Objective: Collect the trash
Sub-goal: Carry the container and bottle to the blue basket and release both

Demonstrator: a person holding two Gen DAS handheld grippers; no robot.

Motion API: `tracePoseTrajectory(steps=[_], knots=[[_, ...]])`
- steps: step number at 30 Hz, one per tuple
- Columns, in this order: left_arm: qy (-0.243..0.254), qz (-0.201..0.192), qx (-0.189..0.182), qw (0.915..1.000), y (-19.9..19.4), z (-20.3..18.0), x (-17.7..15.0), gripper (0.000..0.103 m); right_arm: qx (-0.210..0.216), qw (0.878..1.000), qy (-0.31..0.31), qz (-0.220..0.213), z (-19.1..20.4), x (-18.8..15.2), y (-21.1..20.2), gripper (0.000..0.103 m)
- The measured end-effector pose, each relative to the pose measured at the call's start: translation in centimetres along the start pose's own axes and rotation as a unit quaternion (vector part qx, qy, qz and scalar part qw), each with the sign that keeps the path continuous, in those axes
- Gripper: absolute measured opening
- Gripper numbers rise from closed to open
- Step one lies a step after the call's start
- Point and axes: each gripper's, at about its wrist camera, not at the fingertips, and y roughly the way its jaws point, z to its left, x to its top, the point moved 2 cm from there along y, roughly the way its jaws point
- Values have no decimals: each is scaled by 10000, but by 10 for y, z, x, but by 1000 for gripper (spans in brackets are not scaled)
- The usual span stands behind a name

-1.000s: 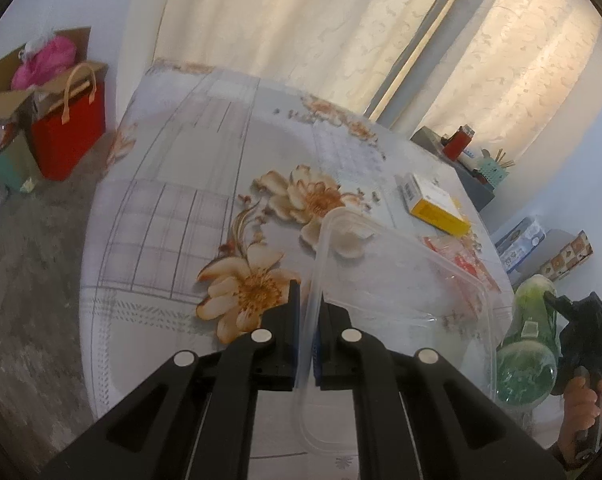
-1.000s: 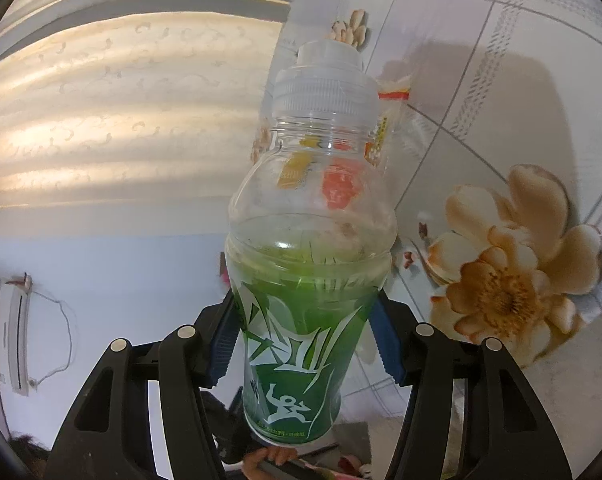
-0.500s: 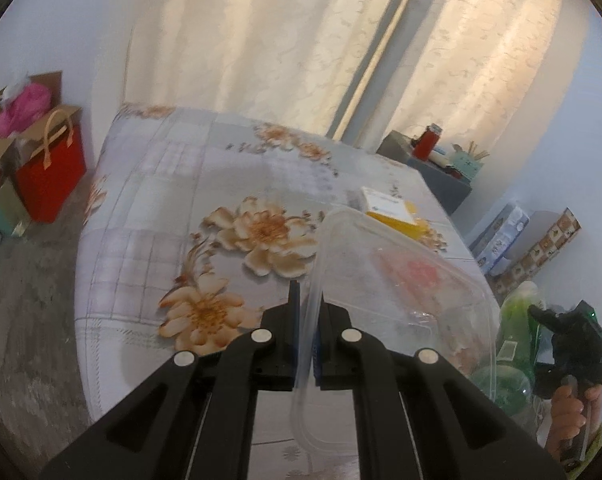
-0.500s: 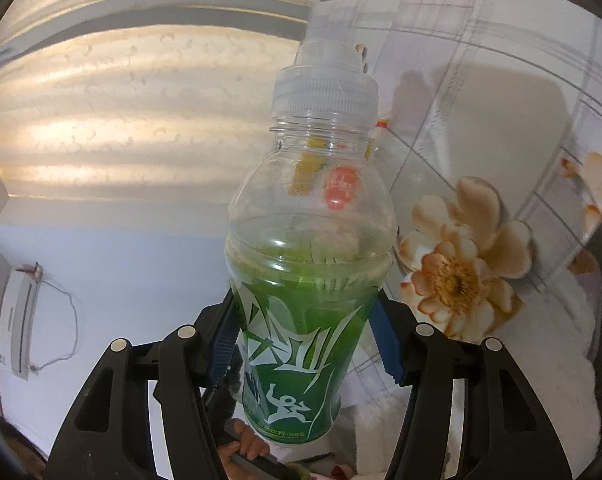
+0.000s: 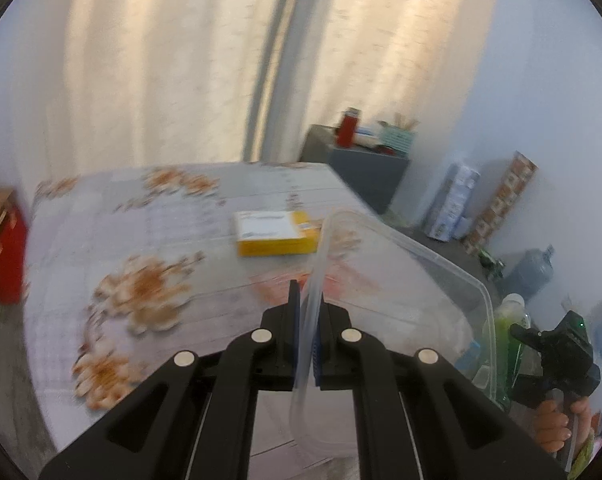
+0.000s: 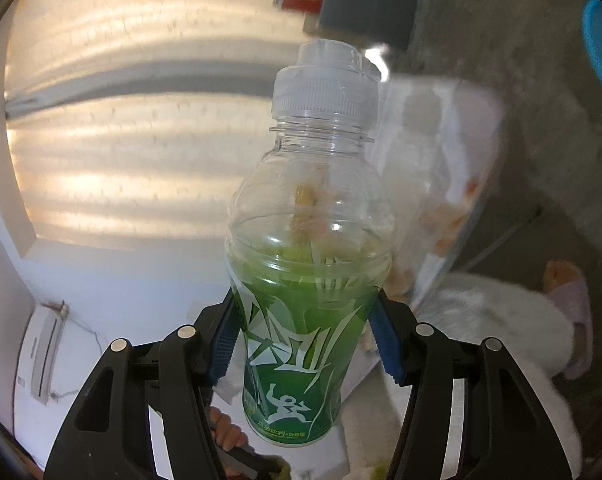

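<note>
My left gripper (image 5: pixel 305 320) was pinched tight on the rim of the clear plastic container (image 5: pixel 401 280), which fanned out toward two o'clock above the floral-clothed table (image 5: pixel 141 216). My right gripper (image 6: pixel 305 340) clamped the green drink bottle (image 6: pixel 305 280), cap at twelve o'clock (part full). A yellow box (image 5: pixel 275 234) lay on the table at eleven o'clock, beyond the container.
</note>
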Motion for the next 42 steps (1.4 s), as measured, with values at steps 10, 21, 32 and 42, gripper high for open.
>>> tracePoseTrajectory(steps=[10, 21, 32, 42], knots=[[1049, 467, -831, 9899, 67, -153, 16, 4, -595, 9856, -41, -1582, -47, 27, -146, 56], [1903, 1727, -1355, 9569, 198, -331, -27, 4, -1549, 9500, 495, -2666, -124, 26, -222, 56], [2450, 2797, -805, 9248, 344, -437, -116, 5, -1785, 9430, 1471, -2392, -203, 65, -210, 56], [1853, 3369, -1062, 9170, 422, -454, -143, 53, -2040, 9320, 2019, -2212, -240, 122, -191, 58]])
